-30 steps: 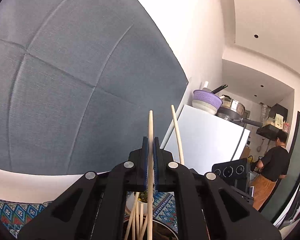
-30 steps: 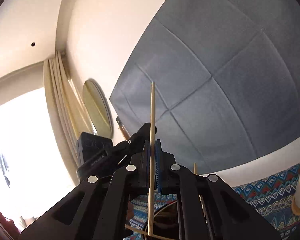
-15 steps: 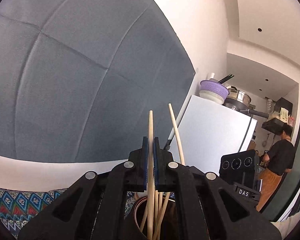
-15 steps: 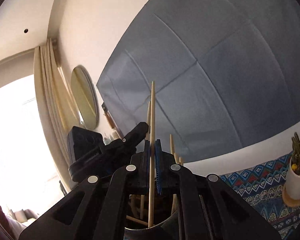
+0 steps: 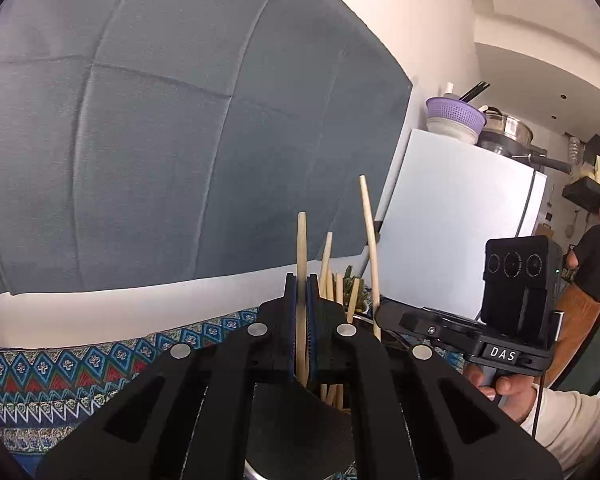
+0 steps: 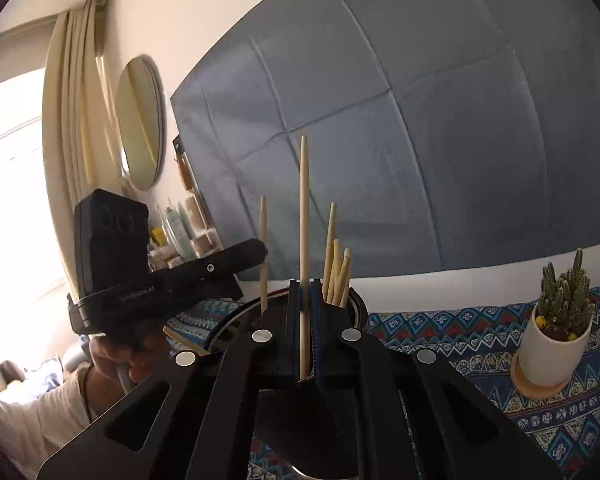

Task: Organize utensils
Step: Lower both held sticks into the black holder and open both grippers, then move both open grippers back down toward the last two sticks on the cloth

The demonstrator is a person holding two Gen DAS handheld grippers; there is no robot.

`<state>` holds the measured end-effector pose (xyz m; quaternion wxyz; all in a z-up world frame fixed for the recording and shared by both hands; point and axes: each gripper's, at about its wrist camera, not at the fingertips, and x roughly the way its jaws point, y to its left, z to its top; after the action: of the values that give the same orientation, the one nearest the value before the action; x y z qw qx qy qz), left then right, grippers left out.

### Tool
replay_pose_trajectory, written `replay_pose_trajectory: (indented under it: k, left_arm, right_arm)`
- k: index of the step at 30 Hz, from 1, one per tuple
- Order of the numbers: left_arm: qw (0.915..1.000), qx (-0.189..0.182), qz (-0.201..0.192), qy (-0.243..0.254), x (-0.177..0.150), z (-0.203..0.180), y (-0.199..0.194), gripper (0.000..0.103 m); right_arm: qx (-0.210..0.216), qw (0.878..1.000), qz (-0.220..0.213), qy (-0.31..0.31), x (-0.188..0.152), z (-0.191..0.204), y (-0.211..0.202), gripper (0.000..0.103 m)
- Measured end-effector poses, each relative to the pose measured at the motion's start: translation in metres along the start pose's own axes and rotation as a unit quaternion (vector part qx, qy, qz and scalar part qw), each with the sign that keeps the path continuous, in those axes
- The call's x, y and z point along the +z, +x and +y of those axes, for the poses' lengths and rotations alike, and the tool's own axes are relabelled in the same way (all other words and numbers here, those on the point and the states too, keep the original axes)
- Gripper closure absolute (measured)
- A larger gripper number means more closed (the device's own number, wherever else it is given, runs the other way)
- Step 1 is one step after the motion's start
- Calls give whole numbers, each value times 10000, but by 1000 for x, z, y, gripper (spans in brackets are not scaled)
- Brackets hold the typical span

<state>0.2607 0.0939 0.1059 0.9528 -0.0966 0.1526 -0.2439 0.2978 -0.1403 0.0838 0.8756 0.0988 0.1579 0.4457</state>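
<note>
While the holder (image 6: 356, 304) is mostly hidden behind them, a pale chopstick (image 5: 301, 264) is clamped upright in the left gripper (image 5: 301, 320) and another (image 6: 304, 240) in the right gripper (image 6: 305, 328).

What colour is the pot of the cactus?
White pot, best seen in the right wrist view.

The chopsticks (image 6: 304, 216) look like pale, matt, unvarnished wood, smooth along their length. Each hand-held gripper (image 5: 301, 320) is matt black plastic with shiny metal screw heads, its blue pads finely ribbed. A woven patterned cloth (image 6: 480, 344) covers the table, and the cactus pot (image 6: 548, 354) is smooth white ceramic on a wooden coaster.
</note>
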Motion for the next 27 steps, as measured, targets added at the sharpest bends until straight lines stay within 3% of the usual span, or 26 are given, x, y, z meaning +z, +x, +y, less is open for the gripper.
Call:
replay_pose_trajectory:
  k: [6,12,16,21,27]
  left_arm:
    - [9978,501,439,45,0,-8,-1,98]
    - [9969,576,534,-79,6,-13,-12,97]
    - [9967,654,455,-161,7,-13,-27,77]
    - [9909,1205,549,-253,9,-15,-35,74]
    - [9832,1608,711,-482,1,-11,-48,56]
  right_arm:
    - [-225,9987,341,-313,-1,17,7,96]
    - [-379,9975,393,-439,-2,22,0,94]
    - [-454,9964,425,-580,0,27,-4,94]
    - [-663,9939,477,-748,2,37,-6,94]
    - [-969,9903,544,-829,-2,39,-14,79]
